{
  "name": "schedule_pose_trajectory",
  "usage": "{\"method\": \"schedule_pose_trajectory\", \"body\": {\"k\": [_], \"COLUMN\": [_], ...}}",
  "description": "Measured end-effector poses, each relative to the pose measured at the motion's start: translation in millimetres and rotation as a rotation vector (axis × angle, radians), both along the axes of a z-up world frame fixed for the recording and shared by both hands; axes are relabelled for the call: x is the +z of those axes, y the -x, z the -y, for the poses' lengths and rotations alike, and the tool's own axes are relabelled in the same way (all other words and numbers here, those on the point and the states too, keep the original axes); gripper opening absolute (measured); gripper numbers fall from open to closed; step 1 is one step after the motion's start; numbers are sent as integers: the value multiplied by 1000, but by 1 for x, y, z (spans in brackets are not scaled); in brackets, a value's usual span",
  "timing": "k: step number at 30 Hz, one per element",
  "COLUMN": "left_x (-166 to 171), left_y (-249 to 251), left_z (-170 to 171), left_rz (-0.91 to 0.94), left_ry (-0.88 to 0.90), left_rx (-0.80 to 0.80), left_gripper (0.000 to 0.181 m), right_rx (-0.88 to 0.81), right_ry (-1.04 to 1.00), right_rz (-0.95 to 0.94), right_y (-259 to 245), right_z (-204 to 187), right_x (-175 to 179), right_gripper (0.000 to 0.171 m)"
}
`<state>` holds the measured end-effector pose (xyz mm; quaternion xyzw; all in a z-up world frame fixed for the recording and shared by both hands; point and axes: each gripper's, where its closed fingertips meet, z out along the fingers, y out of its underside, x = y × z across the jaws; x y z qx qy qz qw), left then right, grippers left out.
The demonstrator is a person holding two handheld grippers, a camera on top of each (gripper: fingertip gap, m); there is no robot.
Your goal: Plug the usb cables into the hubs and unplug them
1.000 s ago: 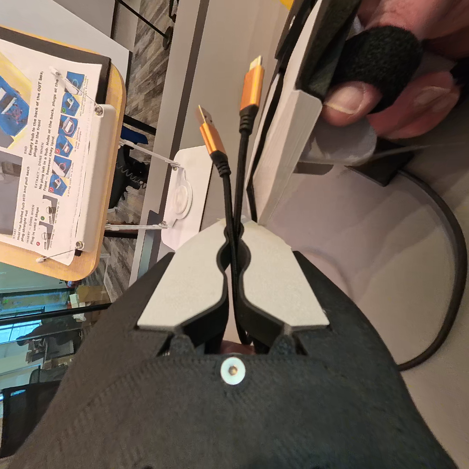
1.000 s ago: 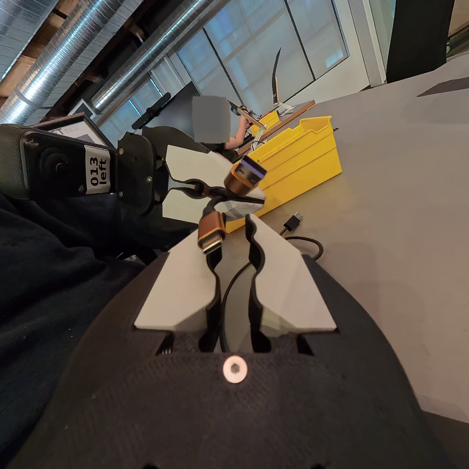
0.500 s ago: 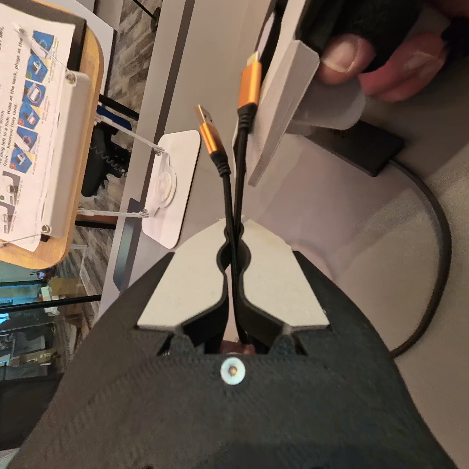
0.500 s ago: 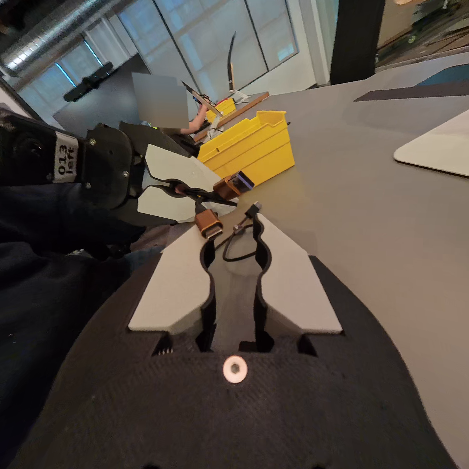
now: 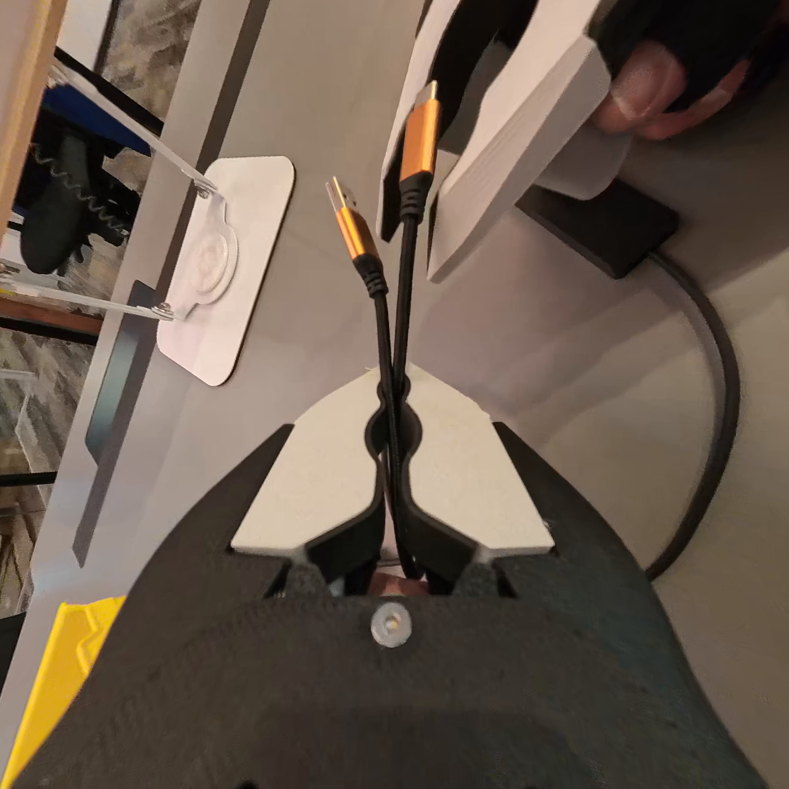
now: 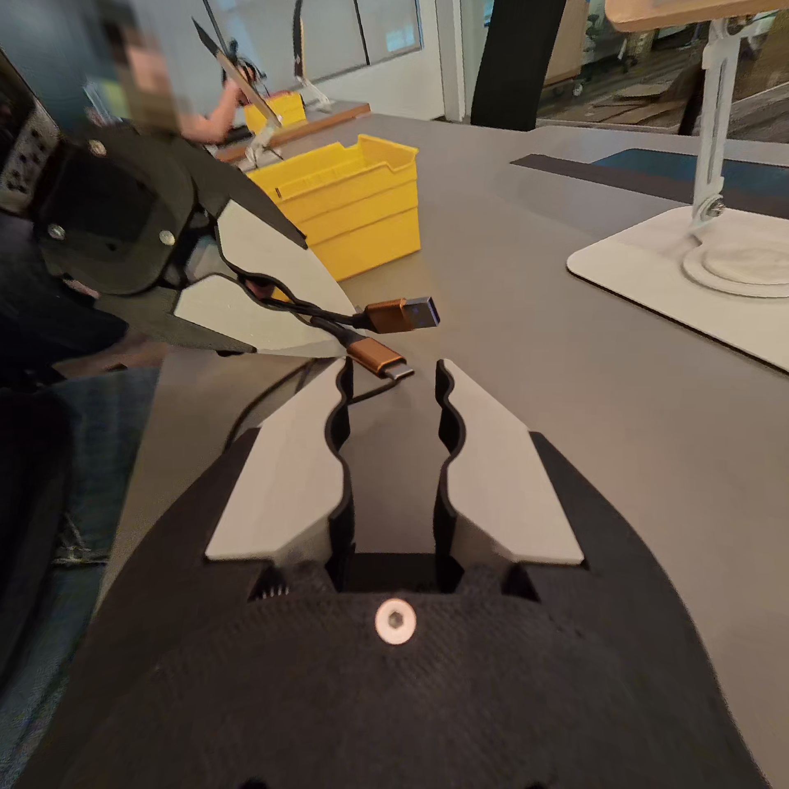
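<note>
A: Left gripper (image 5: 393, 380) state?
B: Clenched on the black braided cable (image 5: 395, 333), centre of the left wrist frame. Both orange plugs stick out past the tips: USB-A plug (image 5: 354, 226) and, higher, the USB-C plug (image 5: 420, 136).
A: Right gripper (image 6: 393, 367)?
B: Released, jaws apart, holding nothing. The USB-C plug hangs just above its tips.
A: Surroundings?
B: Yellow bin (image 6: 350, 205) upper left on the grey table (image 6: 576, 384); white stand base (image 6: 683, 277) at right edge.

A black braided usb cable (image 5: 395, 341) doubles over, both orange-sleeved plugs free in the air: the flat USB-A plug (image 6: 401, 315) and slimmer USB-C plug (image 6: 375, 357) side by side.
</note>
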<state>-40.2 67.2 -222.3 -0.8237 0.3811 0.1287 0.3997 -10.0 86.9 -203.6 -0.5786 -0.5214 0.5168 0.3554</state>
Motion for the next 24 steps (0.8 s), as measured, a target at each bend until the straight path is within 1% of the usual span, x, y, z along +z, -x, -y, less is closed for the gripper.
{"method": "schedule_pose_trajectory", "body": {"k": [4,7,9,13,18,20,24], "left_x": [-13,-23,-27,-38,-52,-57,-56], "left_y": [3,7,11,17,22,22,24], "left_z": [1,0,-3,-9,-15,-16,-21], "left_rz": [31,37,33,90,105,85,92], "left_ry": [22,27,21,30,19,11,-13], "left_rx": [24,49,73,147,218,227,265], "left_gripper": [0,0,0,0,0,0,0], "right_rx": [-46,-93,-120,-162,-195,-216,-246], "right_ry": [-176,-362,-440,-542,-638,-663,-664], "right_rz": [90,193,248,289,306,318,298], "right_y": [4,3,3,1,0,-3,-7], "right_z": [-6,-18,-27,-36,-42,-47,-52], "right_x": [-13,-26,-32,-32,-26,-26,-21], "right_gripper": [36,34,34,34,31,31,30]}}
